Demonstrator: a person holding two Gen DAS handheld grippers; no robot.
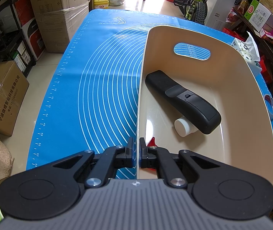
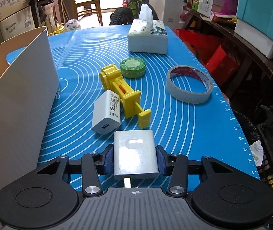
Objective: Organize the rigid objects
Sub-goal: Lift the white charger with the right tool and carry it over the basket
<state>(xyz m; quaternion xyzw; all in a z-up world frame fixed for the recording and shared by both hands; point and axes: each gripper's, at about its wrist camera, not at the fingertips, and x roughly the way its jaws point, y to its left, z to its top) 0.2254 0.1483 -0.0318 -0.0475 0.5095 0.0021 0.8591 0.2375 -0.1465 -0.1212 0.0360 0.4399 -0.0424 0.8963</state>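
Left tongs (image 1: 136,149) on bin (image 1: 232,88) wall

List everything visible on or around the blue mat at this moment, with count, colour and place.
mat: 1, blue with white rings, covers the table
bin: 1, cream, on the mat, handle cutout in its far wall
remote: 1, black, inside the bin
bottle: 1, white cap showing, inside the bin, partly under the remote
charger: 1, white, on the mat beside the bin
yellow tool: 1, yellow, mid-mat
tin: 1, green, round, behind the yellow tool
tape roll: 1, pale, right side of the mat
tissue box: 1, white, far end
adapter: 1, white, between the right gripper's pads
left gripper: clamped on the bin's wall
right gripper: shut on the adapter
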